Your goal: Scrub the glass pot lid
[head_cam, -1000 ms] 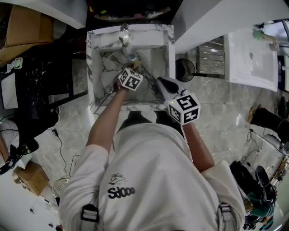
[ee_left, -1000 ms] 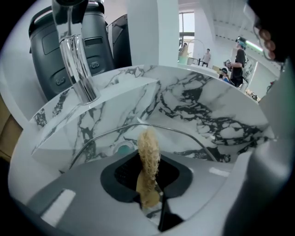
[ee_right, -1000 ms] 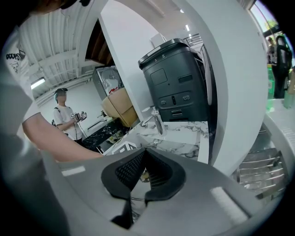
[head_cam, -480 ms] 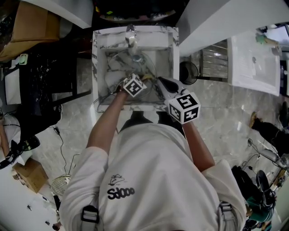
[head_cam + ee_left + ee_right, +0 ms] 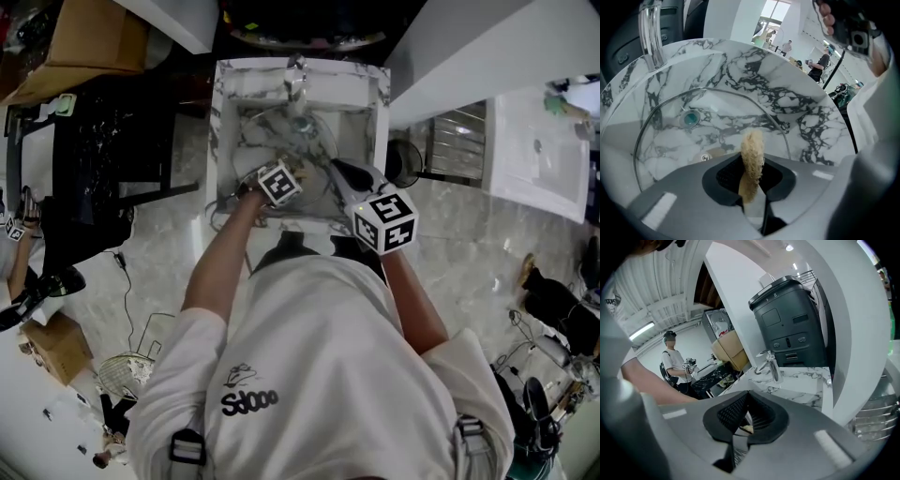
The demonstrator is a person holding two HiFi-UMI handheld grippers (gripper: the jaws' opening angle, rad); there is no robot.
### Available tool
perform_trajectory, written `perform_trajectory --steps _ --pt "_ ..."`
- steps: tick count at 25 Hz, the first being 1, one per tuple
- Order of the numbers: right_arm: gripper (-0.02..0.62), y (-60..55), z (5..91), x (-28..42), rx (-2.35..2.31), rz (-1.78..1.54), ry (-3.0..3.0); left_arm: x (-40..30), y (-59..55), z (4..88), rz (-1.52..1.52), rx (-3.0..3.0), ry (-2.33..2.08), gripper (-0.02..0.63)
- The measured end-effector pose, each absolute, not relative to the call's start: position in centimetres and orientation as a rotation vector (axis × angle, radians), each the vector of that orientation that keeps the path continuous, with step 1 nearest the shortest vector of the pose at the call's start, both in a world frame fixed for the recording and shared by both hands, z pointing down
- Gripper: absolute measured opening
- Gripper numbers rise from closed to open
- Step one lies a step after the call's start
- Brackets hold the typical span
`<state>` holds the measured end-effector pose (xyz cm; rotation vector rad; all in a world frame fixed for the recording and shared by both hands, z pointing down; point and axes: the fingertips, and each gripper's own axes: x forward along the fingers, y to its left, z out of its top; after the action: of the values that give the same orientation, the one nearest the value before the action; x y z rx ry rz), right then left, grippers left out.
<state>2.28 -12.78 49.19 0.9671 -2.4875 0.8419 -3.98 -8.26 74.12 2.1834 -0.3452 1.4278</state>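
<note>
1. Left tool (image 5: 750, 169): your jaws are clamped on a tan fibrous sponge (image 5: 753, 140). It stands out past the fingertips, pointing at the lid (image 5: 726, 108).
2. Right tool (image 5: 746, 417): the jaws are drawn almost together, with only a thin sliver between them. Judging from where this tool reaches in the head view, that sliver is the lid's rim. The right gripper view does not show it plainly.
3. The lid stands tilted inside the marble sink (image 5: 801, 89), below the tap (image 5: 650, 33). Its metal-edged rim arcs across the left gripper view, just ahead of the sponge. You cannot tell from these views whether sponge and glass are touching.
4. Step in hand, as judged: scrubbing the glass face with the sponge while the other tool steadies the lid.
5. To do it well, press with the sponge's free end, not with the jaw tips, so that no hard part rubs the glass.
6. Work in overlapping arcs from the centre outward, then follow the rim band, where residue is likely to collect.
7. Push towards the steadying tool and not away from it. A thin rim pinch will probably slip or pivot under a sideways load.
8. Hold the lid low in the sink, so that a slip drops it only a little way onto the marble.
</note>
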Motion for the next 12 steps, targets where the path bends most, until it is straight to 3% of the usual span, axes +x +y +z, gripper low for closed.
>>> perform_trajectory --steps 12 --pt "0.003 -13.4 49.2 2.5 0.976 0.834 -2.471 -10.7 -13.4 75.6 1.516 1.998 -0.732 0.063"
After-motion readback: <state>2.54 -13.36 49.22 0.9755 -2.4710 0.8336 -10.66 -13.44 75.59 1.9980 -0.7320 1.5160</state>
